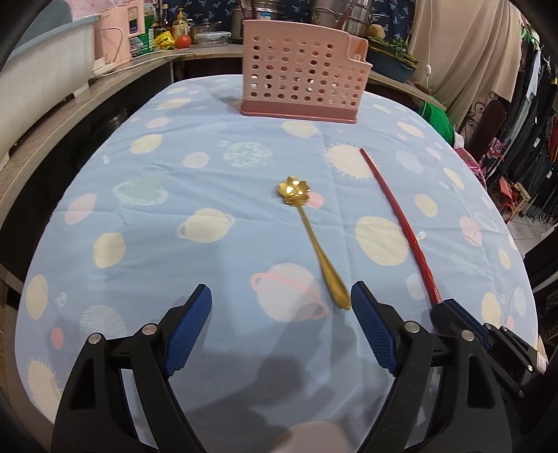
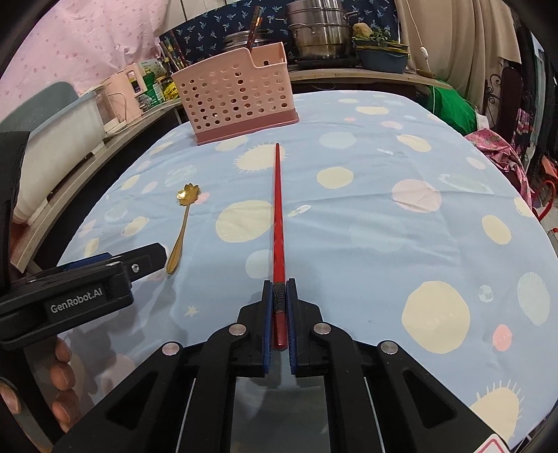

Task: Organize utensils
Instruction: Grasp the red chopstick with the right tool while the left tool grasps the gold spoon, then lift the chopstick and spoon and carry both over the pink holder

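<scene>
A table under a blue tablecloth point(image 1: 209, 167) printed with planets and suns fills both views, with a wooden counter running along its left and far sides. On that counter sit a white tub point(image 1: 45, 69), a pink appliance point(image 1: 118, 35), bottles and a tomato, steel pots point(image 2: 319, 33) and a blue basin point(image 2: 382, 61) of greens; clothes hang off to the right. At the far end of the table stands the pink perforated utensil holder point(image 1: 301, 83), upright on its darker base, with open cloth between it and the utensils. The right gripper point(image 2: 279, 310) has its blue pads pressed together on the thick end of the red chopstick point(image 2: 278, 209), which points straight ahead toward the holder, its tip short of the base. The left gripper point(image 1: 280, 303) is spread wide with nothing between its pads; its right pad is just beside the handle end of the gold flower spoon point(image 1: 310, 237), which lies flat on the cloth, bowl toward the holder, to the left of the chopstick and apart from it.
</scene>
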Available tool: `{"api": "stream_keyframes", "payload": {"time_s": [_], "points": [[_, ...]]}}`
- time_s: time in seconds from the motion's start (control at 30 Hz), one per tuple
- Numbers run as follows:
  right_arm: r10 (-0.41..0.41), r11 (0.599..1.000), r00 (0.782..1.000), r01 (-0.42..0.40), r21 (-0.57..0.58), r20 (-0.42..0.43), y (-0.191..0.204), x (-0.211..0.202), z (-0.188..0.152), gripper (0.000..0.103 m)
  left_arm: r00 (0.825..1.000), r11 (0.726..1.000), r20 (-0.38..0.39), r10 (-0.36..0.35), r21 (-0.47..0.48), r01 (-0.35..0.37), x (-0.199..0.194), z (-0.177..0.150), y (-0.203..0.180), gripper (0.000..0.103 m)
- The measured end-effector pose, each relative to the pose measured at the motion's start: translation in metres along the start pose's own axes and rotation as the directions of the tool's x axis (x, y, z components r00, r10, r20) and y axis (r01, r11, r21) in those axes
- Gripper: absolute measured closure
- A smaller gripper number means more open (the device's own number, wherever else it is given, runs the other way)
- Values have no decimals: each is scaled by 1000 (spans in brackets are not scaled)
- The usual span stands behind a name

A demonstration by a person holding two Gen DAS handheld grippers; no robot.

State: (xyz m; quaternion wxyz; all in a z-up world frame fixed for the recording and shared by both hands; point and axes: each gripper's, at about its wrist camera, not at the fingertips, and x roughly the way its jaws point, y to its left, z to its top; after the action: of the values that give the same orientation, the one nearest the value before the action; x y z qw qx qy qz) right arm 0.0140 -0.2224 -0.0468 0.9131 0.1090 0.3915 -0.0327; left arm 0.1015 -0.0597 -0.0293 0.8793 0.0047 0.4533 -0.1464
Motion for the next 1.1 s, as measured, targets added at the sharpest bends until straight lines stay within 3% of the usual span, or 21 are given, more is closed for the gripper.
{"api": "stream_keyframes", "payload": {"time_s": [0.1, 0.27, 0.43, 0.5, 0.8, 1.1], "points": [[1, 1000, 1000, -1, -2, 2, -1, 0, 0, 96, 1000, 1000, -7, -5, 10, 5, 6, -1, -8, 28], [7, 1000, 1000, -7, 1, 4, -2, 0, 0, 96, 1000, 999, 4, 20, 46, -20, 10, -2, -18, 47], [7, 1000, 1000, -7, 0, 5, -1, 0, -1, 96, 1000, 998, 1, 0, 61, 0, 8, -4, -20, 87], [10, 1000, 1000, -10, 0, 5, -1, -1, -1, 96, 1000, 998, -5, -8, 58, 8, 7, -4, -18, 92], [28, 1000, 999, -28, 2, 32, 0, -17, 4, 96, 1000, 999, 6, -24, 35, 24, -10, 0, -11, 93], [62, 998, 988, -65, 17, 144, -2, -55, 36, 96, 994, 999, 100, -42, 22, 40, -47, 26, -5, 93]]}}
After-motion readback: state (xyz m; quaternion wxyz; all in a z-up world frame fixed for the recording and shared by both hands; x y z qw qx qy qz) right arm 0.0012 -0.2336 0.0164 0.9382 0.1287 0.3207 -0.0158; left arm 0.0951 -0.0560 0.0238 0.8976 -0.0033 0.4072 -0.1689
